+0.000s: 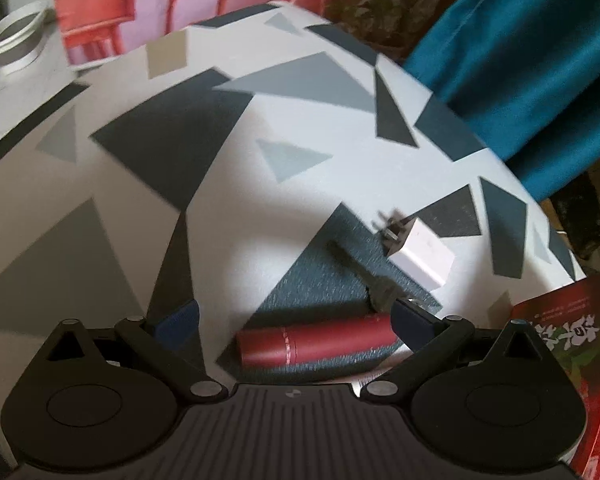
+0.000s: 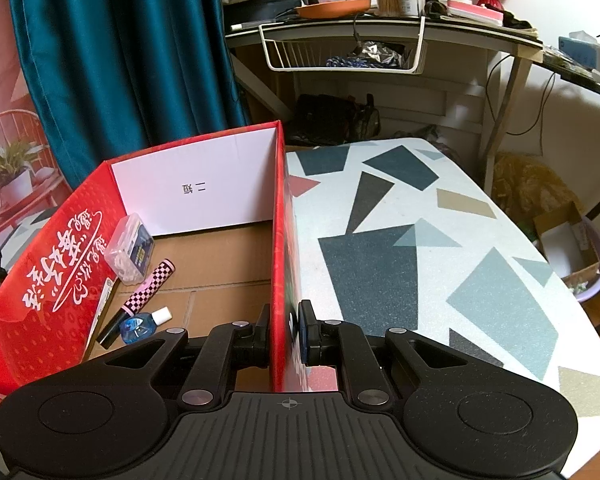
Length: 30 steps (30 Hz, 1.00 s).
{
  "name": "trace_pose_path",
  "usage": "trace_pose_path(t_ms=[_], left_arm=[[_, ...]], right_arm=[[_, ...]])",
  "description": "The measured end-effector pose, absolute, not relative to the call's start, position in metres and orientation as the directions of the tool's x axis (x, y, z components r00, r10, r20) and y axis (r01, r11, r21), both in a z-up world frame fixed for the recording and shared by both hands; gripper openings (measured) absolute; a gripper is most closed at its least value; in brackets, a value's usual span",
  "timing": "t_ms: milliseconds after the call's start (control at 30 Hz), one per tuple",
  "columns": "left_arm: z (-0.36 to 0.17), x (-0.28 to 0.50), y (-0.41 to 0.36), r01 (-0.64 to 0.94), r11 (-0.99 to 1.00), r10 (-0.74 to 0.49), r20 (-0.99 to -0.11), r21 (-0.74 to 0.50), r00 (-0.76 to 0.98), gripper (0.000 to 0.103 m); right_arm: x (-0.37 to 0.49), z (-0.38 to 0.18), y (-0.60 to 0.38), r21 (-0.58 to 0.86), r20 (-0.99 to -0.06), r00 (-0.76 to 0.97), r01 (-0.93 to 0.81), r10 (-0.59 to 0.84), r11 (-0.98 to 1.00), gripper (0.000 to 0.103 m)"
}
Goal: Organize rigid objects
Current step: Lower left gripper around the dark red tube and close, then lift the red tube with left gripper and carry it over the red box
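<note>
Grippers first: my left gripper (image 1: 294, 320) is hanging with its fingers spread wide, nothing between them, while my right gripper (image 2: 286, 330) is pinching the side wall of the red box (image 2: 278, 240), one finger inside, one outside.

Taking that box as my landmark, I am counting three things lying inside on its cardboard floor: one clear plastic case (image 2: 129, 249) leaning at the far-left wall, one checkered pink-and-black tube (image 2: 140, 296) nearer me, and one small blue bottle (image 2: 142, 325) closest. The bottle's lower edge is disappearing behind my gripper.

Outside the box, on the patterned table (image 1: 228, 216), I am seeing two things: one white plug adapter (image 1: 418, 254) near the box corner and one red tube (image 1: 314, 344) farther from it. A dark, blurred object (image 1: 366, 276) is lying between them; I cannot make it out. Only a corner of the box is showing in the left view.
</note>
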<state>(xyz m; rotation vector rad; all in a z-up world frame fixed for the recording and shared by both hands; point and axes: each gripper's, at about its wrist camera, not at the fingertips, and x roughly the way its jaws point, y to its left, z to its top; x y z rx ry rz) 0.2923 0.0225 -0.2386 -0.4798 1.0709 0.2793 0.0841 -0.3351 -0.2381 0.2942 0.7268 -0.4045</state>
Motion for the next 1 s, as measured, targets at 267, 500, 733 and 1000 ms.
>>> trace_pose_path(t_ms=[267,500,733,1000], left_arm=[[-0.241,0.298,0.000,-0.442,0.878,0.040,-0.890,-0.186,0.454,0.103],[-0.247,0.303,-0.011,-0.471,0.873,0.098,-0.904,-0.123,0.417,0.103],[-0.251,0.308,-0.015,-0.482,0.869,0.115,-0.904,-0.109,0.412,0.103],[-0.257,0.307,-0.017,-0.473,0.876,0.128,-0.903,-0.092,0.411,0.102]], right_arm=[[0.083,-0.238,-0.335,0.129,-0.691,0.679,0.454,-0.248,0.882,0.012],[0.082,-0.238,-0.335,0.133,-0.690,0.680,0.454,-0.247,0.881,0.012],[0.083,-0.238,-0.335,0.133,-0.690,0.680,0.454,-0.247,0.881,0.012],[0.083,-0.238,-0.335,0.133,-0.691,0.680,0.455,-0.246,0.881,0.012]])
